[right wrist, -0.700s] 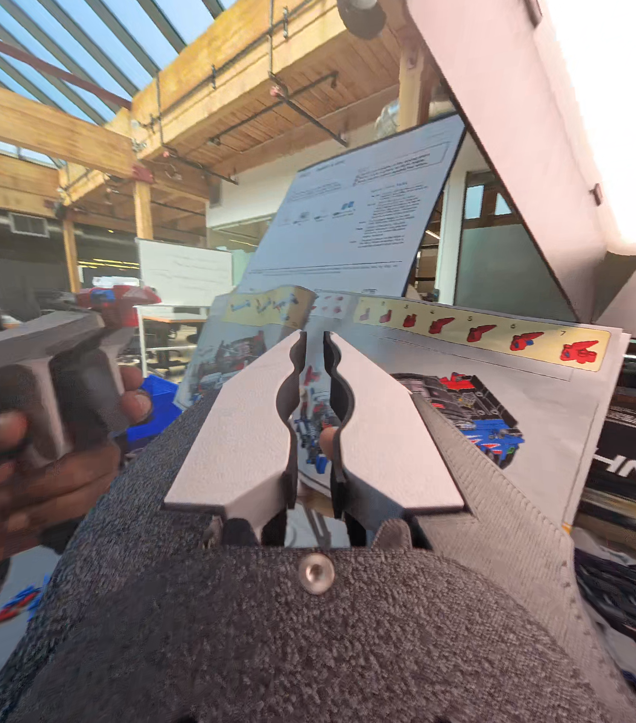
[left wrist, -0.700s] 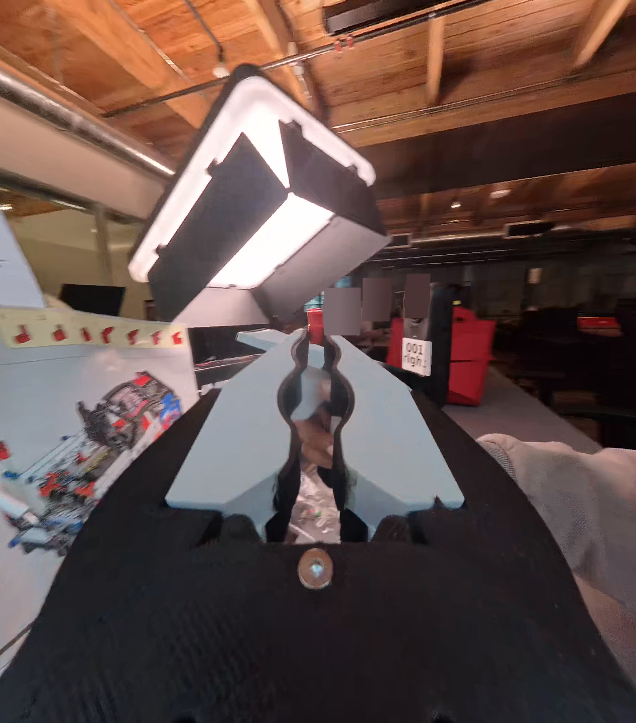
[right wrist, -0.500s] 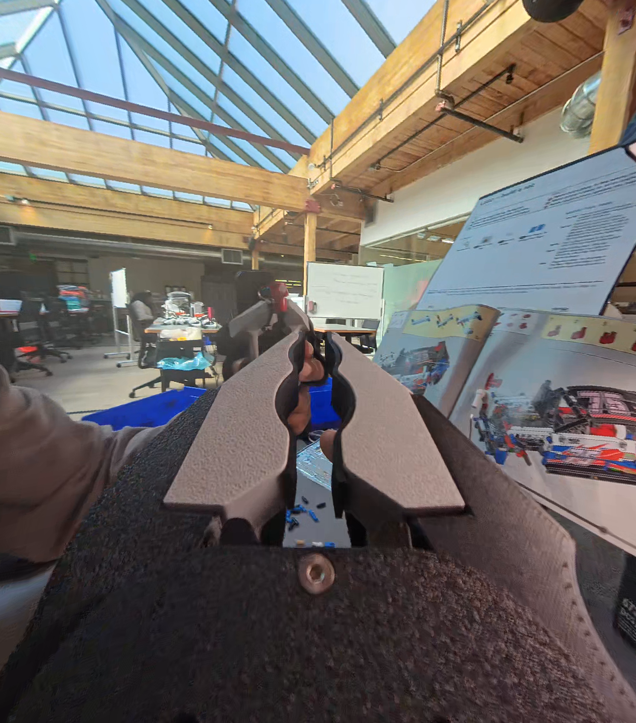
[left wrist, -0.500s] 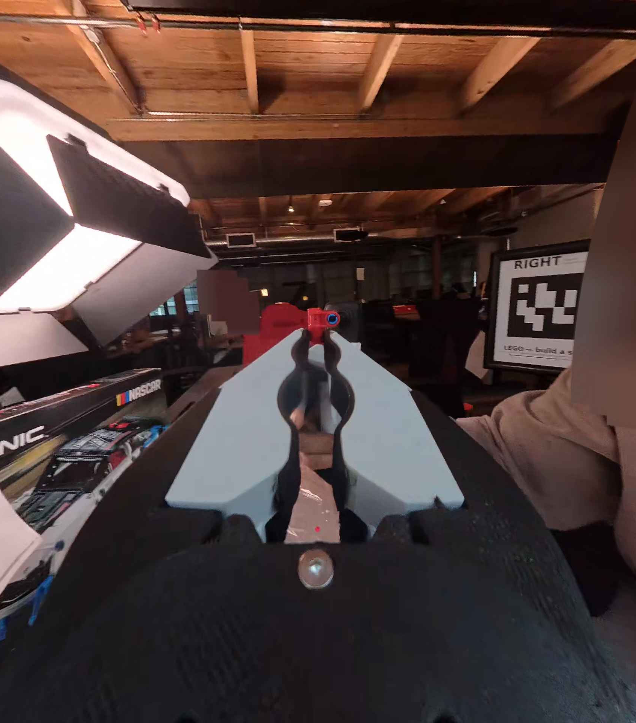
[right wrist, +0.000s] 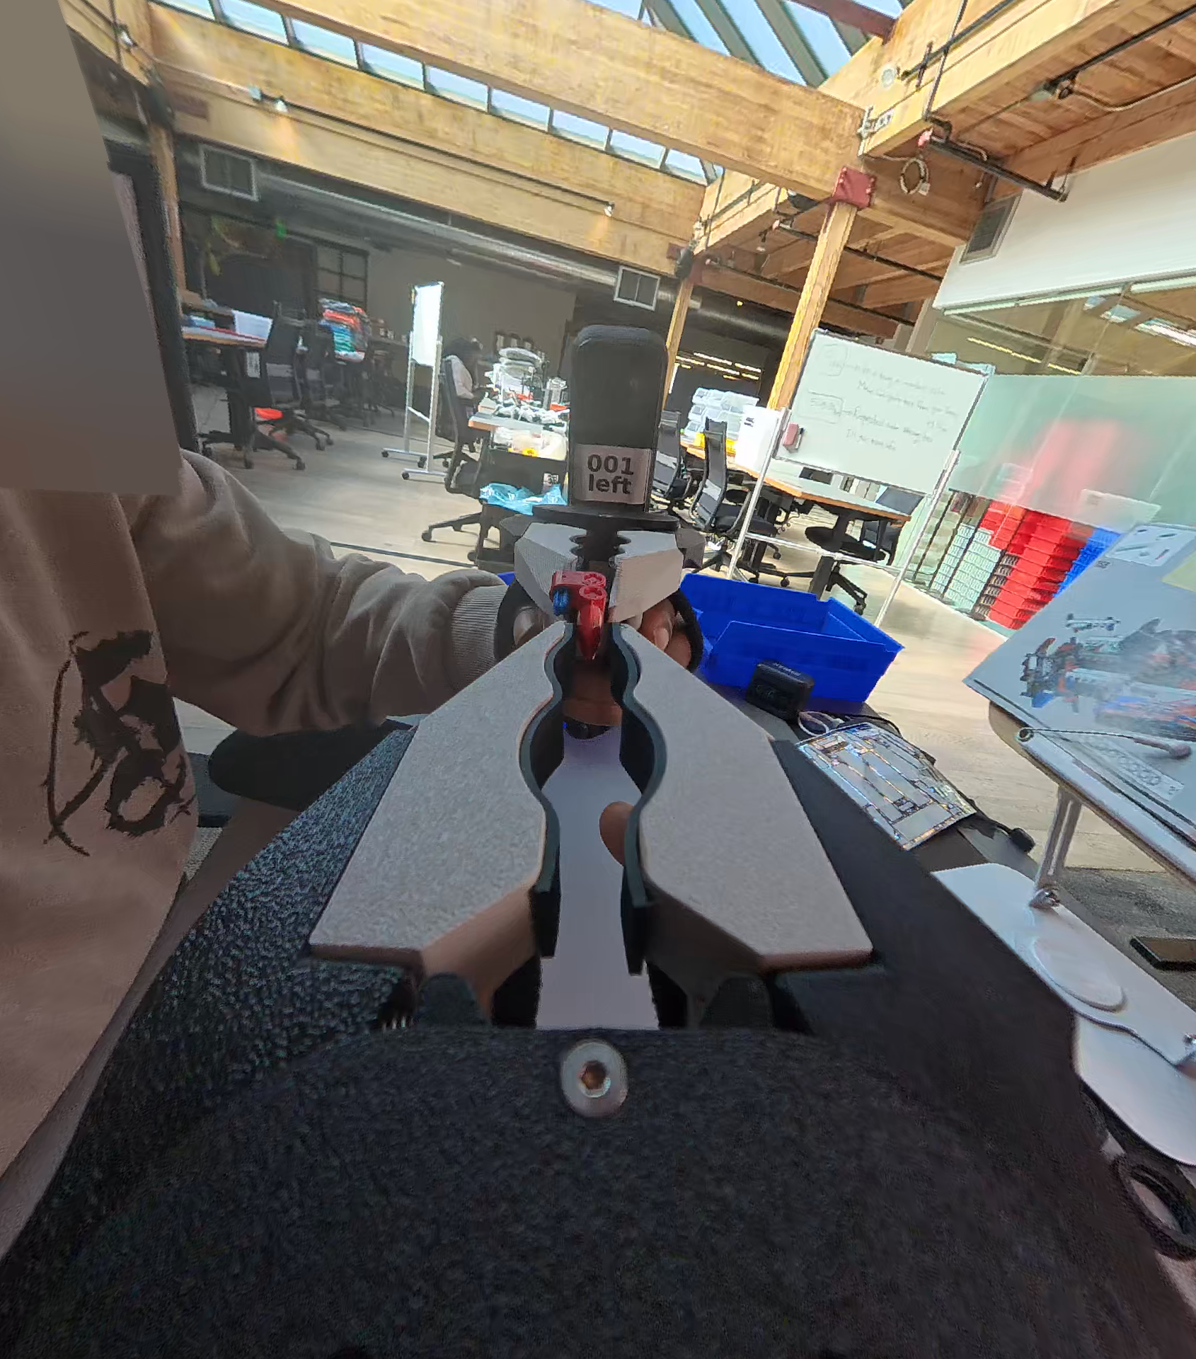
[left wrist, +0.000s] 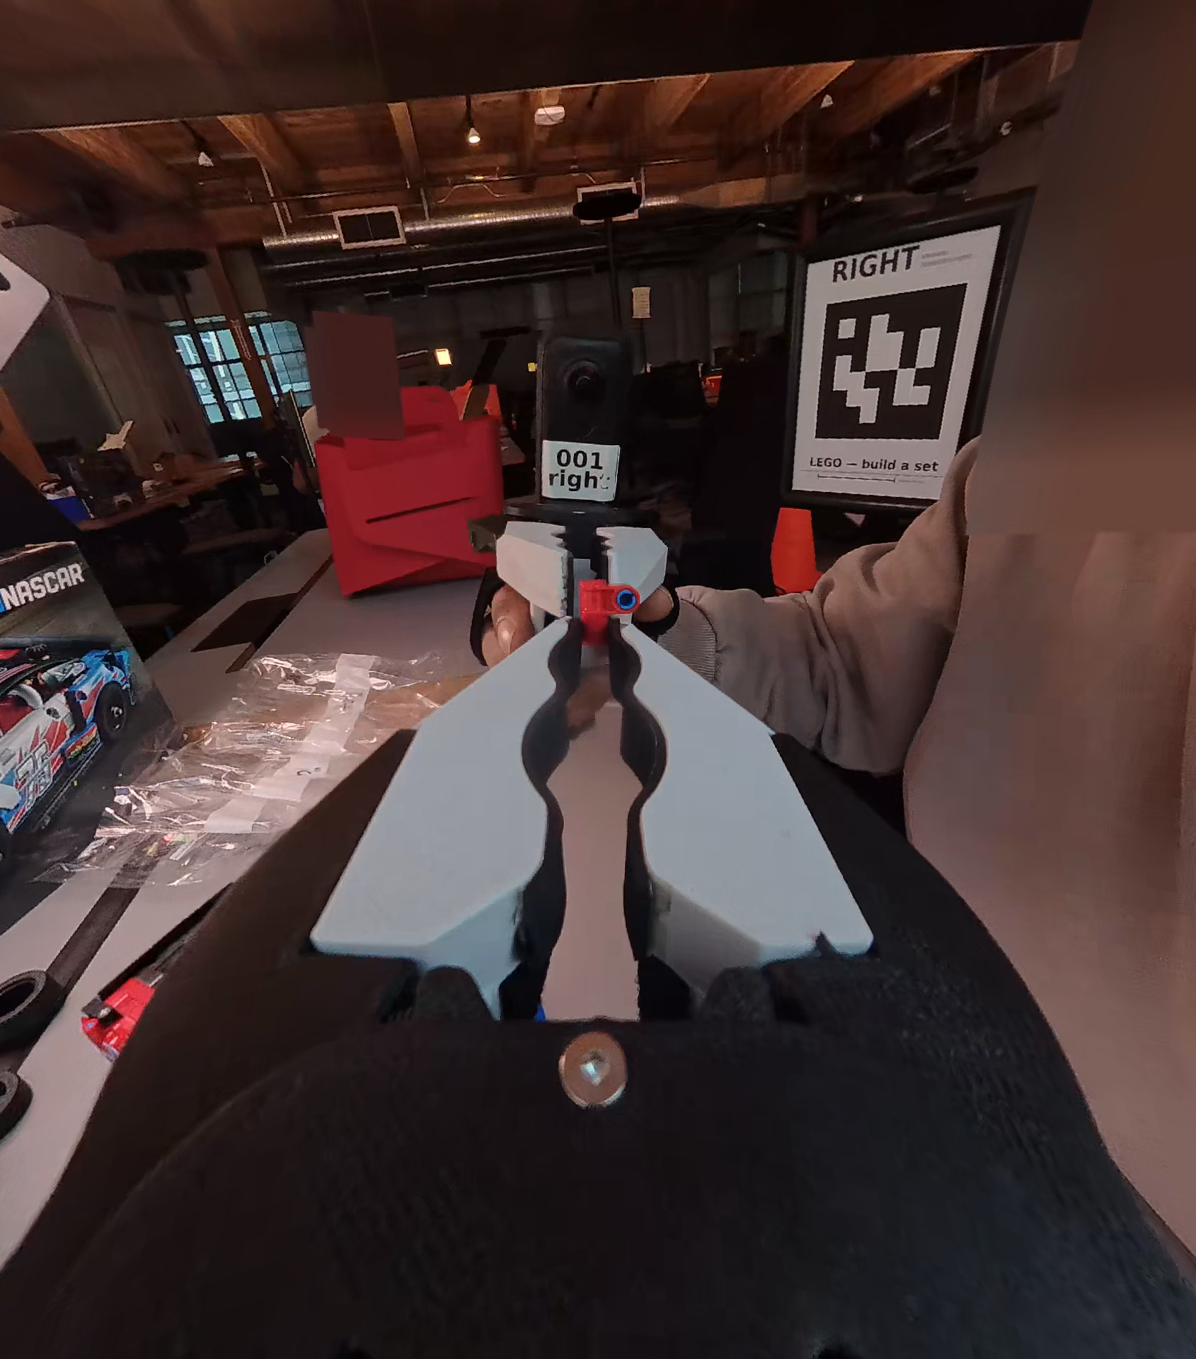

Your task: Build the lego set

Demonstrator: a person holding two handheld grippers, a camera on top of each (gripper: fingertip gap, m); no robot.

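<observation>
A small red piece with a blue pin in its end is held up in the air above the table, pinched at the tips of the left gripper, whose fingers are nearly closed on it. The right gripper points straight at it from the opposite side, its fingers also nearly closed; whether its tips grip the red piece or only touch it cannot be told.

Half a second ago the two grippers were swinging past the lamp and the instruction booklet, apart from each other. Now they face tip to tip with the piece between them. That probably means a handover or a regrip before the piece is fitted.

Outward on the table: clear plastic bags toward the left edge, the set's box beyond them, and loose black tyres near the front left corner. The booklet stands on a stand at the right.
</observation>
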